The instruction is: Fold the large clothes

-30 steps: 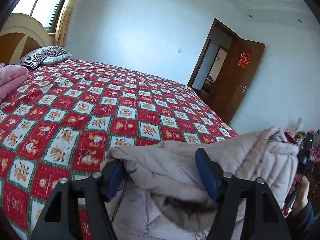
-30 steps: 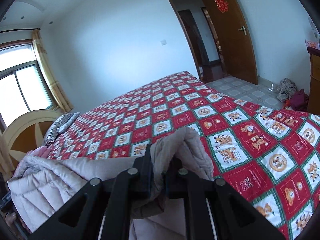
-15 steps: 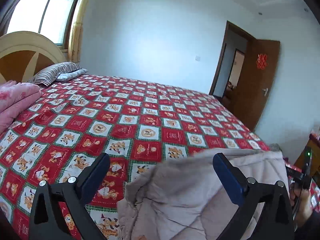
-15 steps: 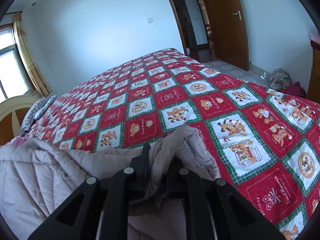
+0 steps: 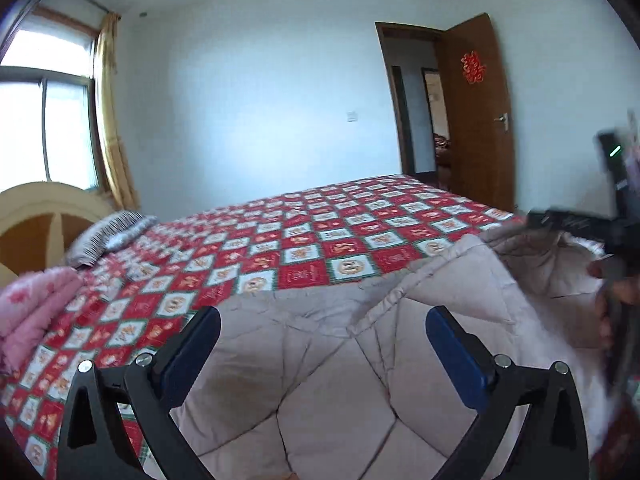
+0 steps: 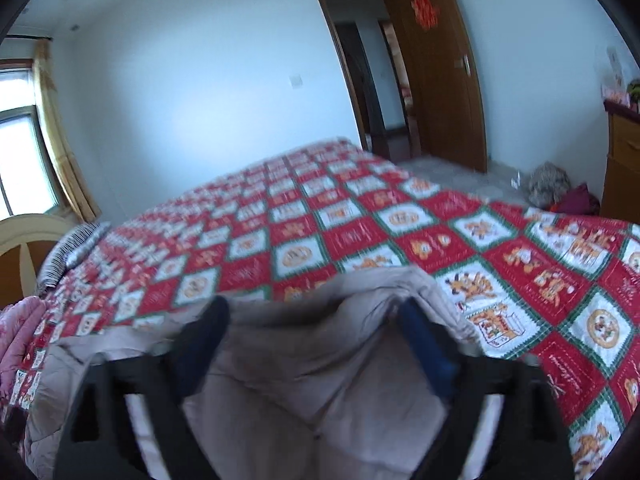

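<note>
Both grippers have let go of the coat (image 5: 328,392) since a second ago: back then the right gripper (image 6: 316,340) pinched a fold of it tight, and the left gripper (image 5: 322,340) was wrapped loosely round another bunch. Now the left one gapes wide with nothing pressed between its pads, and the right one's jaws are opening, with the coat's edge lying loose between them. The puffy coat rests on the near edge of the bed (image 5: 320,248), spread over the red checked cover. It looks to me like one fold has just been laid down. The coat seems lumpy and big, so I think more folds and some smoothing are left to do.
</note>
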`<state>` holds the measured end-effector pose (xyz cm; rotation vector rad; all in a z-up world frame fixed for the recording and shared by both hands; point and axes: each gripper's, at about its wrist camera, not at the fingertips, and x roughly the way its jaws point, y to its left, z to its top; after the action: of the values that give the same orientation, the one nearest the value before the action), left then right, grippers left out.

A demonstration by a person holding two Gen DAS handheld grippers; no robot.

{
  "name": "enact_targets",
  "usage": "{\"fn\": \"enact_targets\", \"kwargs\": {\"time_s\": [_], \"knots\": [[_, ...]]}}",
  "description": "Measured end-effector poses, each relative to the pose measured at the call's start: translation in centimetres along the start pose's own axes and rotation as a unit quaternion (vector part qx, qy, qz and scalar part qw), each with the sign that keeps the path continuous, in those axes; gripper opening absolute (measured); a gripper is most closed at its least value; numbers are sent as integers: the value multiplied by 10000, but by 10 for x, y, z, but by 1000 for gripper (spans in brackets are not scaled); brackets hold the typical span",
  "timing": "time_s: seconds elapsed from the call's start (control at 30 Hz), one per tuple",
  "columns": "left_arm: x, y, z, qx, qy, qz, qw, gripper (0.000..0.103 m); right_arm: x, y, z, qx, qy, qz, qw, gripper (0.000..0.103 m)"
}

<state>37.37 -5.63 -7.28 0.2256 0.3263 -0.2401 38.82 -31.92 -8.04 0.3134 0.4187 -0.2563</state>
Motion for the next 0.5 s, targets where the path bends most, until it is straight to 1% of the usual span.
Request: {"fn": "enact_targets", "kwargs": {"time_s": [0.03,0.07,0.1,0.17,0.2,0.27,0.3,0.4,0.43,0.5], "knots": [[5,-5,-1,72,-44,101,9999,102,-7,7,-3,-72,-103,108,9999,100],[12,-10,-2,151,-59,252,9996,102,-17,22,-12,-312,-149,318,9989,100],[20,-13,-3,210,-38,443,9988,102,-17,34,-19,-520,-113,444,9976,100],[39,-12,-4,125,112,611,9980,102,-9,65,-39,-1093,125,728,9913,100],[49,-9,-4,3,257,638,9976,102,-2,77,-46,-1343,246,759,9877,99],[68,4,-5,-304,585,689,9954,102,13,87,-55,-1606,310,587,9848,97],[76,10,-8,-429,715,724,9939,102,24,87,-55,-1599,439,495,9849,97],[104,33,-17,-891,1136,636,9875,102,55,75,-53,-1375,812,278,9868,97],[112,38,-22,-1004,1246,599,9853,102,62,71,-53,-1303,874,236,9873,97],[126,46,-30,-1217,1432,508,9809,102,80,63,-55,-1145,1155,218,9864,97]]}}
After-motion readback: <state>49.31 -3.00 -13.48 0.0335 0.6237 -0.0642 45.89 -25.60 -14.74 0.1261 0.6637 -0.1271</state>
